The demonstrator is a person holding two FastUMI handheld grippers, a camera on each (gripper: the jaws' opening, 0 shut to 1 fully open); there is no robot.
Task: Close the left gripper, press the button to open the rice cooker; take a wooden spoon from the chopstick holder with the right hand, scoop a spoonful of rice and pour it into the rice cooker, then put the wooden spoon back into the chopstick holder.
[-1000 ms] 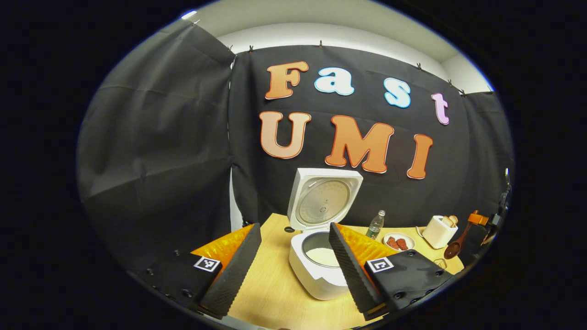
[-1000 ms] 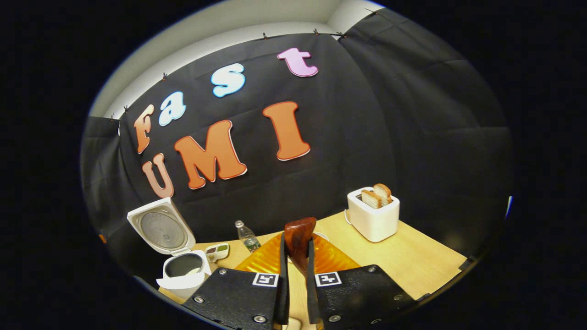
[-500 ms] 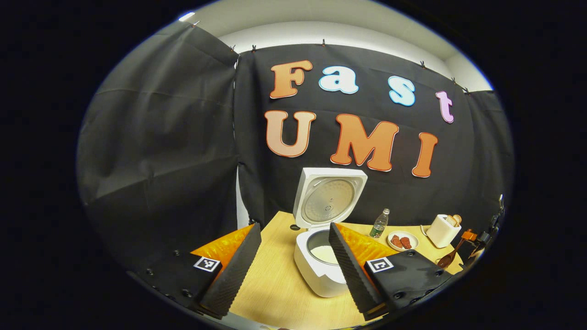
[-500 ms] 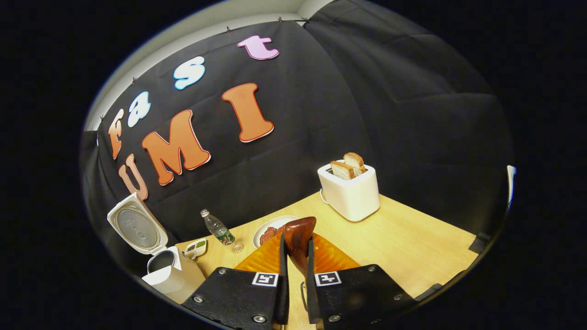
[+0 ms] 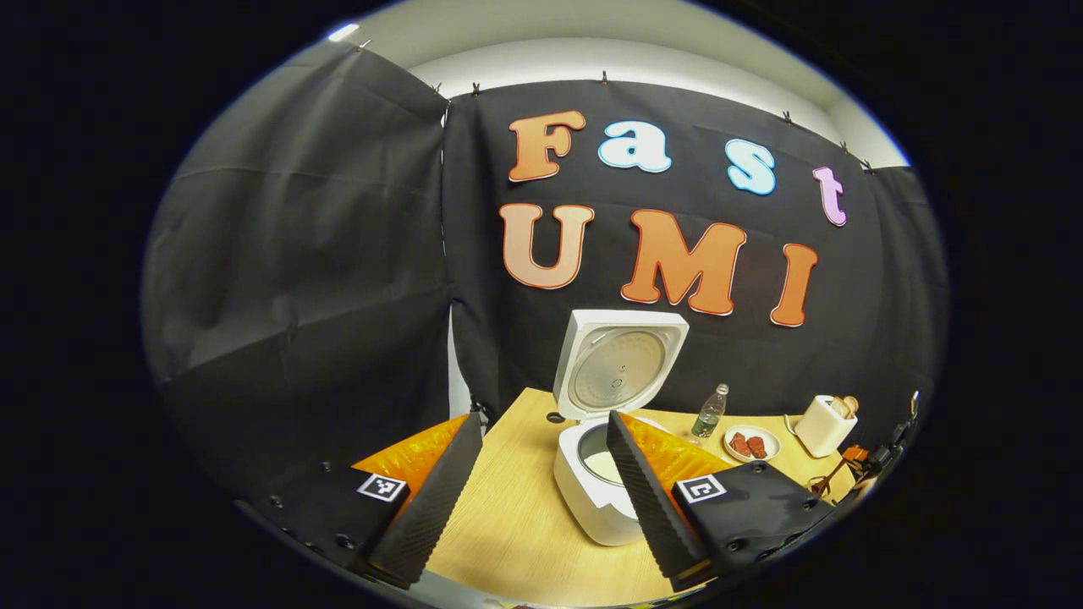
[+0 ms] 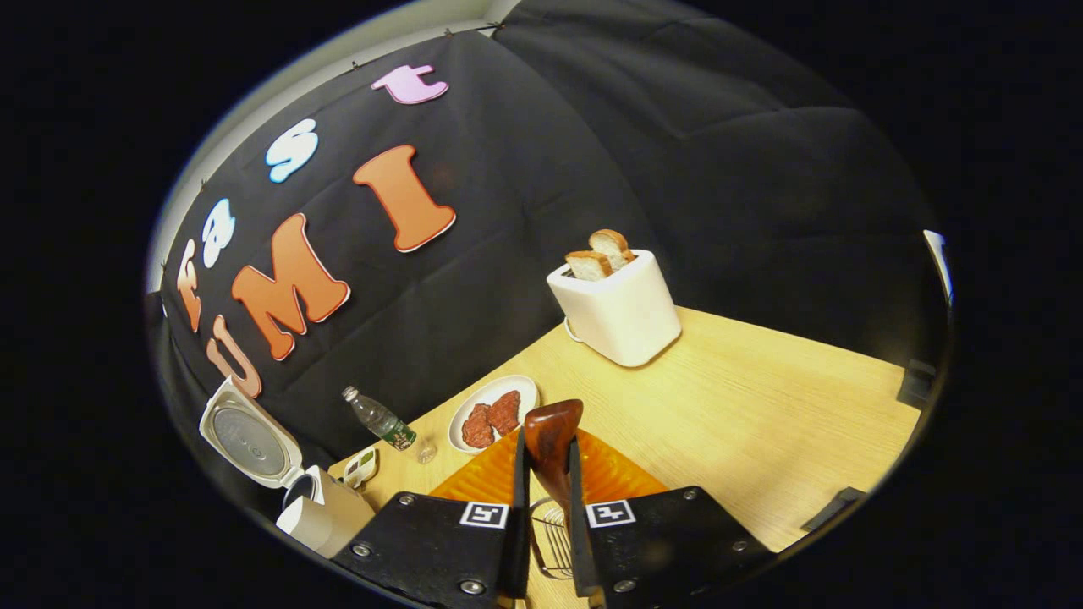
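Note:
The white rice cooker [image 5: 592,507] stands with its lid [image 5: 622,364] up and pale rice in the pot. My left gripper [image 5: 543,420] is open in front of it, and its right finger [image 5: 643,491] overlaps the pot. My right gripper [image 6: 547,444] is shut on the dark wooden spoon [image 6: 552,431], whose bowl sticks up past the fingertips. A wire chopstick holder [image 6: 554,537] shows just below, between the fingers. In the left gripper view the right gripper [image 5: 871,461] is small at the far right table edge. The cooker [image 6: 326,520] lies at the lower left of the right gripper view.
On the wooden table [image 6: 761,423] stand a white toaster [image 6: 616,304] with two bread slices, a plate of meat [image 6: 493,412], a small water bottle [image 6: 379,420] and a little divided dish [image 6: 362,465]. Black cloth closes the back and sides.
My right gripper, still holding the spoon, has swung right and tipped down; the wire holder now shows under it. The left gripper stayed open and turned slightly left.

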